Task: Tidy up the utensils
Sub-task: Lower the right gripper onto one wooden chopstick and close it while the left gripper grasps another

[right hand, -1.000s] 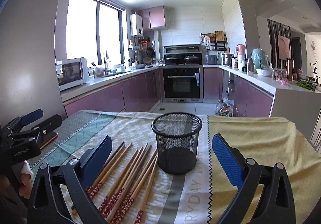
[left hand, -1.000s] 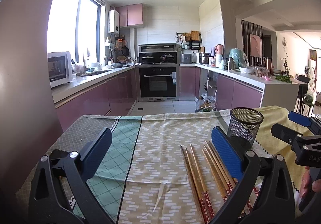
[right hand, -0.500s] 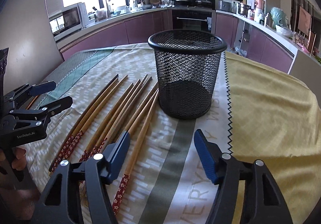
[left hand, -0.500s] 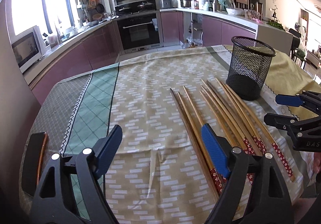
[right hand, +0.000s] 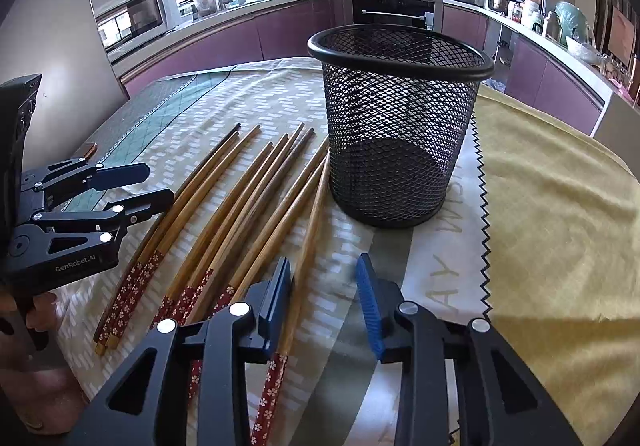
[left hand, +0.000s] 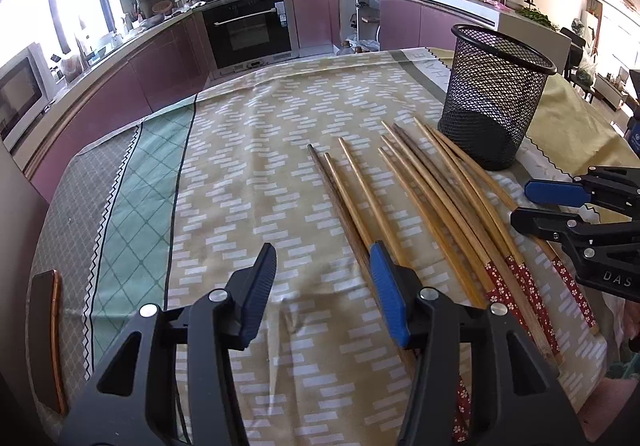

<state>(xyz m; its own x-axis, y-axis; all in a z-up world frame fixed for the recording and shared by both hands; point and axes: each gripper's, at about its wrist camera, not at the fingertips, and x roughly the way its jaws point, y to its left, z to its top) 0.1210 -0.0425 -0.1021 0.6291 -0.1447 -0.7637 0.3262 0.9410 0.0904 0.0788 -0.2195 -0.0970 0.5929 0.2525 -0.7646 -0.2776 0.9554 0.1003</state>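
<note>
Several wooden chopsticks [left hand: 432,198] with red flowered ends lie side by side on the tablecloth, also in the right wrist view [right hand: 240,214]. A black mesh holder [left hand: 496,102] stands upright just beyond their tips, and shows in the right wrist view [right hand: 400,118]; nothing shows inside it. My left gripper [left hand: 322,274] is open and empty, low over the cloth, its right finger over the leftmost chopsticks. My right gripper [right hand: 324,278] is open and empty, with the rightmost chopstick [right hand: 308,242] beside its left finger. Each gripper shows in the other's view, the right [left hand: 532,206] and the left [right hand: 152,182].
A dark phone-like slab [left hand: 46,338] lies at the table's left edge, and shows in the right wrist view [right hand: 86,150]. The patterned cloth [left hand: 248,150] covers the table, yellow on the right [right hand: 560,206]. Kitchen counters and an oven stand beyond.
Both grippers have tilted down and come lower toward the chopsticks' red ends. Both jaws have narrowed but stay open. Nothing has been picked up.
</note>
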